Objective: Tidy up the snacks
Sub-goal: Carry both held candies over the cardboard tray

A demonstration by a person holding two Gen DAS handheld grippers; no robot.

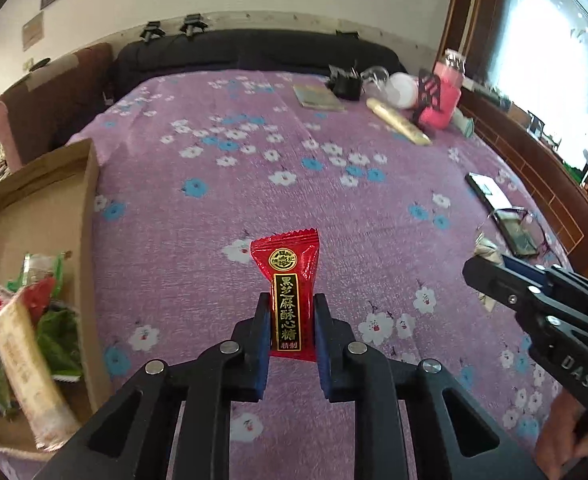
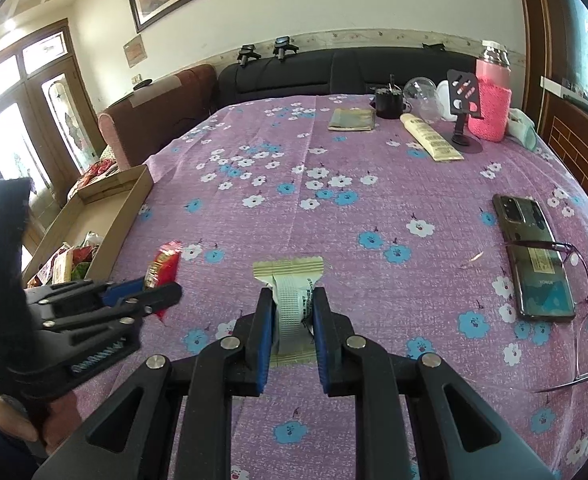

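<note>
Jaws, left: left gripper (image 1: 290, 320) has its blue-padded jaws closed narrow on a red foil candy wrapper with gold Chinese lettering (image 1: 288, 292), which stands upright between them above the cloth.
Jaws, right: right gripper (image 2: 292, 316) has its jaws closed narrow on a pale cream snack packet with a crimped edge (image 2: 290, 296), gripped across its middle.
Landmark: shallow brown cardboard box (image 1: 50, 200) sits at the left edge of the surface, which is covered by a purple cloth with white and blue flowers (image 1: 254, 152).
Box contents: several wrapped snacks lie in its near end, among them a long cream-coloured bar (image 1: 26, 364) and green and red packets (image 1: 60, 340).
Red candy: held to the right of the box, apart from it, at about the level of its near end.
Cream packet: held further right of the box than the red candy; whether it touches the cloth cannot be told.
Far from box: cream tube (image 2: 430, 138), black phone stand (image 2: 464, 108), bottle in a pink knitted sleeve (image 2: 490, 100), dark cup (image 2: 388, 102) and flat olive booklet (image 2: 352, 120) stand at the far right corner.
Right of box, well apart: dark smartphone (image 2: 534, 256) lies flat with purple-framed glasses (image 2: 586, 308) resting across it.
</note>
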